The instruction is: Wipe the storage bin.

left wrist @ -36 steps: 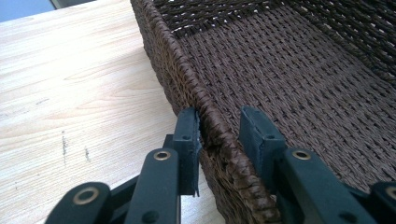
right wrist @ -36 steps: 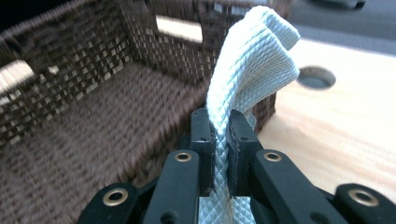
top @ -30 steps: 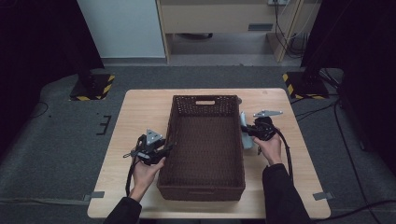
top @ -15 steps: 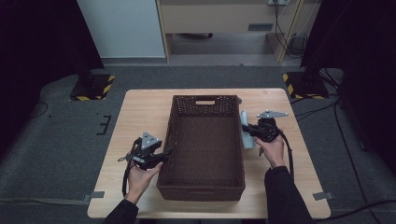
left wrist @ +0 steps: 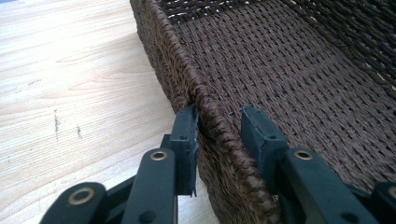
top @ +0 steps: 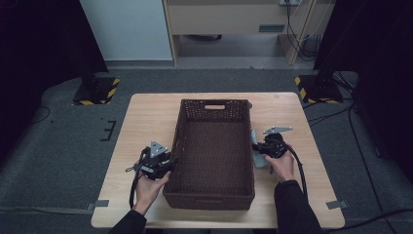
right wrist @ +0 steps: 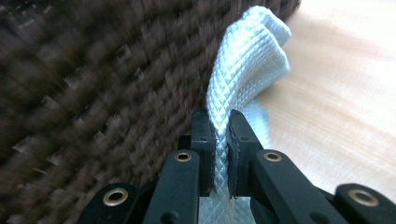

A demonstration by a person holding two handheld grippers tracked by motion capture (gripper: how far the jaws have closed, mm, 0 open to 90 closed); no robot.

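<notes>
Pale wood worktop (top: 146, 122), tape tabs at its near corners. Grey carpet floor (top: 63, 146) all round. Black drapes (top: 39, 44) left and right, dim. Two stand bases with yellow-black hazard stripes (top: 97, 91), one each side. White panel (top: 126, 29) at back left; wooden cabinet (top: 219, 17) beside it, cables (top: 297, 29) hanging at its right.

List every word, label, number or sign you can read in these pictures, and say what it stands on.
None: no readable text on the woven basket, the pale cloth or the wooden table.
Yellow-and-black hazard stripes mark the floor stands; they bear no words.
</notes>
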